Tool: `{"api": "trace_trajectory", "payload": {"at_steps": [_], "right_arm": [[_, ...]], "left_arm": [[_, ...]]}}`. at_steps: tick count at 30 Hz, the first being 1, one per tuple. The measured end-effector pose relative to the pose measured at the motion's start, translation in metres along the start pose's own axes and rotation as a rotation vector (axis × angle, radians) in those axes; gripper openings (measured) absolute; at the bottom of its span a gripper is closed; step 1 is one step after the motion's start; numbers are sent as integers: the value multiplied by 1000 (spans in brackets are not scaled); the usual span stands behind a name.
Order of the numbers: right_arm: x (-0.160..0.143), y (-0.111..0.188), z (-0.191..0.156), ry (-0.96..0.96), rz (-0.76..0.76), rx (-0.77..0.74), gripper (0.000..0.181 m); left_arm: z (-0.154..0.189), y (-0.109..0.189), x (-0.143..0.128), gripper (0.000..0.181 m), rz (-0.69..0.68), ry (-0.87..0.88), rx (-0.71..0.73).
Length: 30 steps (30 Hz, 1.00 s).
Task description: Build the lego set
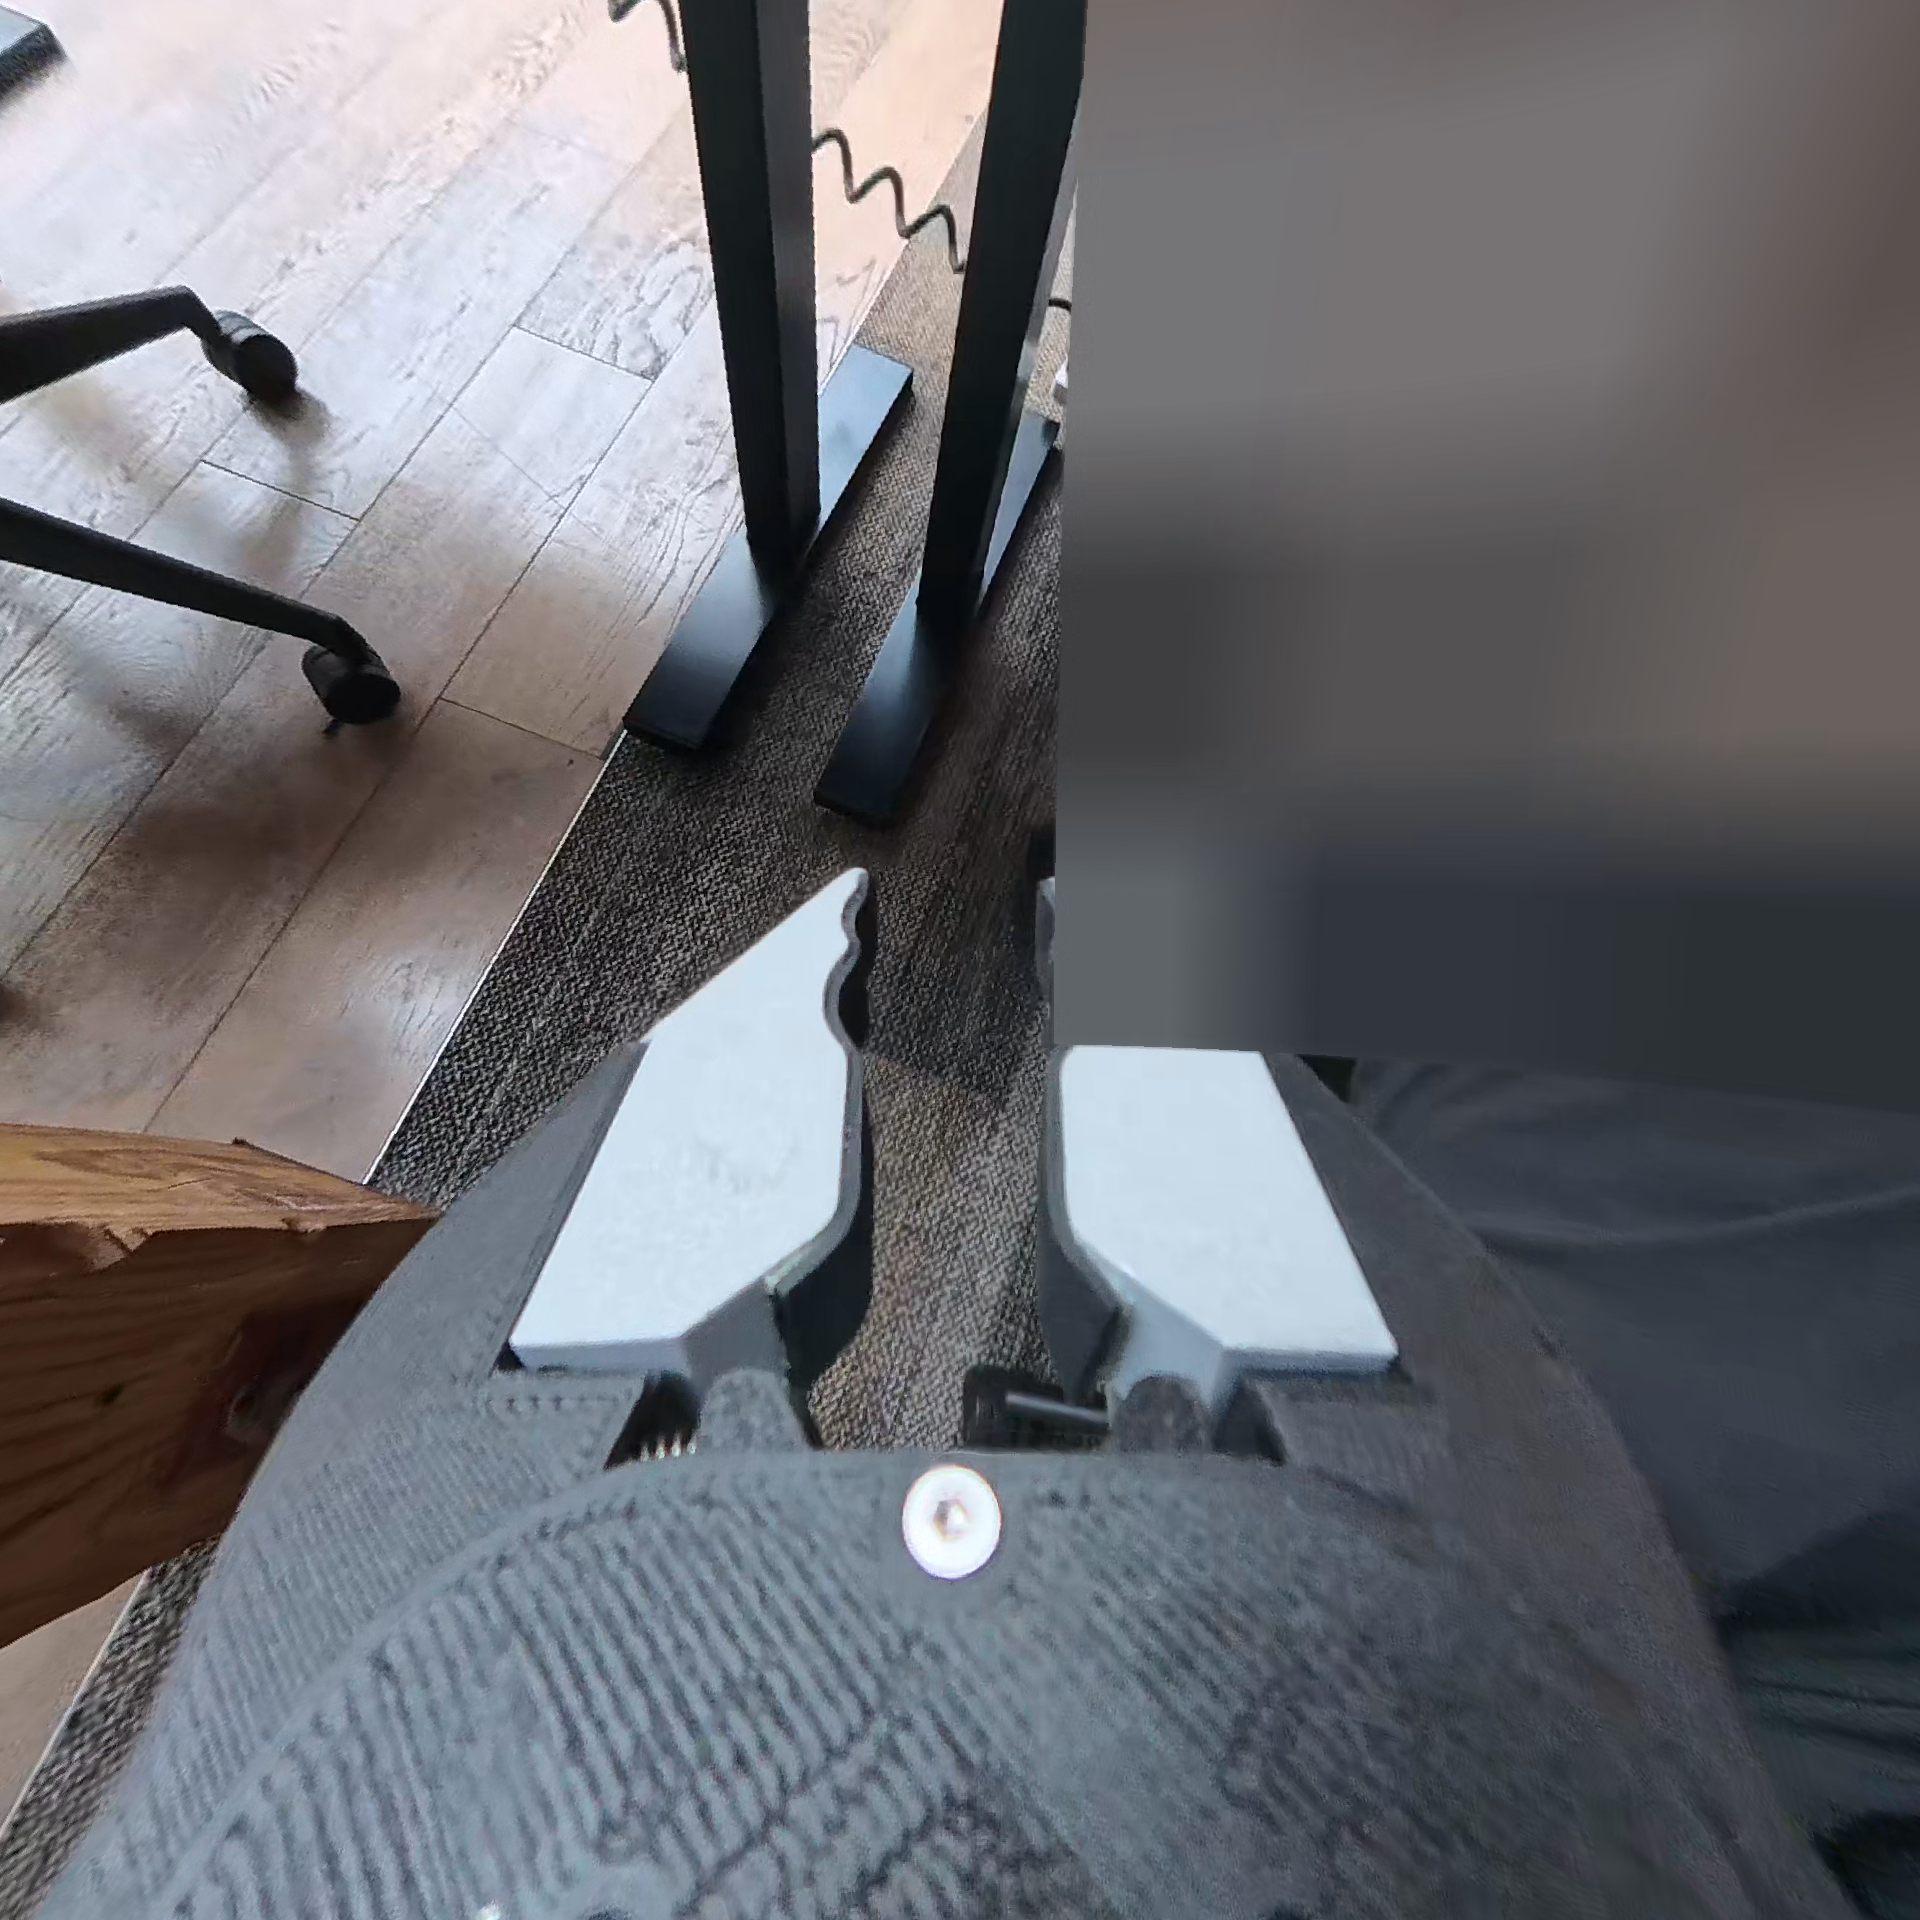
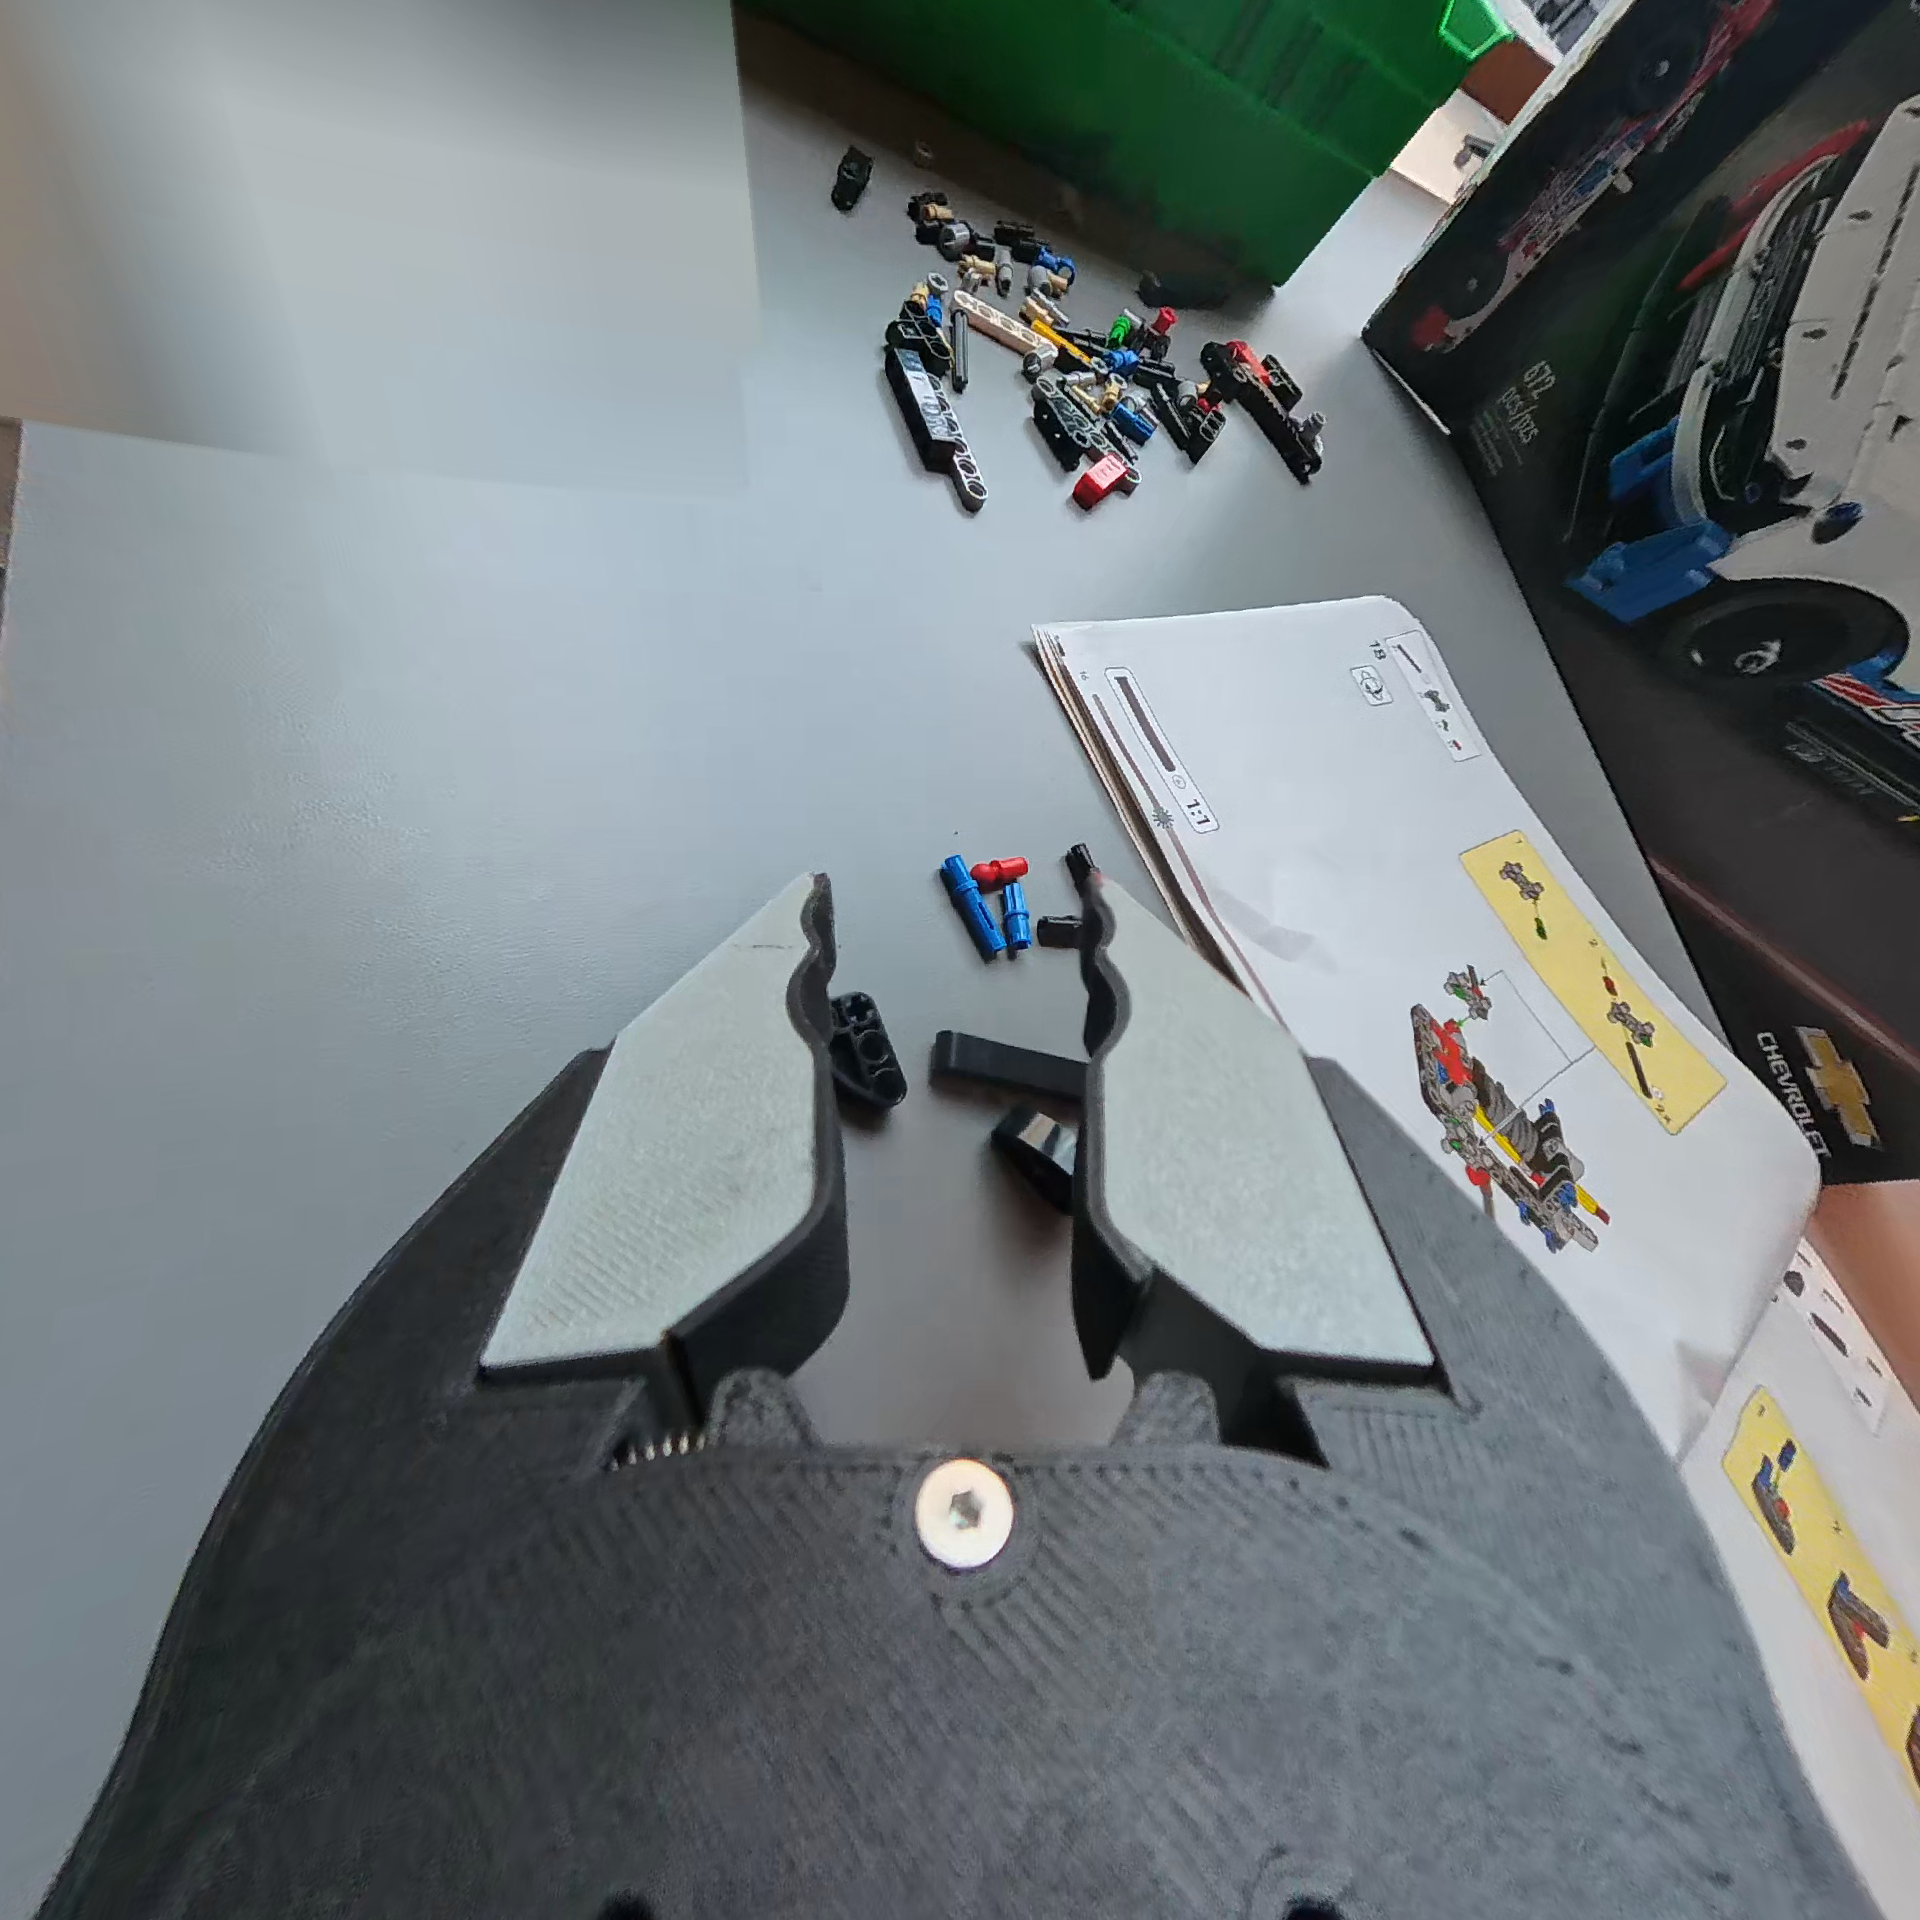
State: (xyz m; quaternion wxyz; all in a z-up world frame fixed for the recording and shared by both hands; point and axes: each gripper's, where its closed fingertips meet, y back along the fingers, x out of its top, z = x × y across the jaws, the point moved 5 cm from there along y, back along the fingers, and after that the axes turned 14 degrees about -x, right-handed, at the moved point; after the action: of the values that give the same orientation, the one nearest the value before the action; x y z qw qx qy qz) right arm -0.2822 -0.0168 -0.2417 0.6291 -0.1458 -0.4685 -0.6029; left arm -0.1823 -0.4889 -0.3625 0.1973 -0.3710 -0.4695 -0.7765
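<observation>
In the right wrist view my right gripper (image 2: 961,894) is open and empty, low over the grey table (image 2: 416,831). Between its fingers lie a small black connector (image 2: 868,1044), a black beam (image 2: 1003,1065) and a black round piece (image 2: 1034,1143). Just past the fingertips lie two blue pins (image 2: 987,906), a red pin (image 2: 1000,869) and black pins (image 2: 1060,928). A pile of several mixed lego parts (image 2: 1091,353) lies farther off. In the left wrist view my left gripper (image 1: 956,904) is open and empty, pointing down at the floor, away from the table.
An open instruction booklet (image 2: 1403,935) lies right of the parts. The set's box (image 2: 1704,416) stands at the right and a green bin (image 2: 1195,94) at the back. The left wrist view shows black desk legs (image 1: 769,364), a chair base (image 1: 260,613), a wooden edge (image 1: 156,1299) and dark trousers (image 1: 1662,1351).
</observation>
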Motion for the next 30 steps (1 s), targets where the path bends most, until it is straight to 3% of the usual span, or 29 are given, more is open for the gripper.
{"api": "trace_trajectory", "payload": {"at_steps": [1,8,12,14,16,18,21,25,30], "right_arm": [[2,2,0,0,21,-7,44],[11,12,-4,-23,119,60,43],[14,17,-11,-17,152,130,40],[16,21,-13,-23,177,155,39],[18,24,-15,-39,197,190,36],[18,24,-15,-46,197,204,40],[19,24,-19,-25,197,215,41],[18,23,-22,11,184,199,42],[16,20,-12,-33,175,150,50]], "left_arm": [[5,2,1,28,-6,-13,-8],[66,48,19,32,-140,-73,-21],[115,81,17,30,-83,1,-25],[131,85,14,24,-28,-54,-5],[127,88,9,16,-65,-134,132],[130,96,14,21,-59,-173,176],[145,95,14,21,-20,-164,109],[157,93,8,22,-53,-222,137],[181,87,0,29,-96,-245,46]]}}
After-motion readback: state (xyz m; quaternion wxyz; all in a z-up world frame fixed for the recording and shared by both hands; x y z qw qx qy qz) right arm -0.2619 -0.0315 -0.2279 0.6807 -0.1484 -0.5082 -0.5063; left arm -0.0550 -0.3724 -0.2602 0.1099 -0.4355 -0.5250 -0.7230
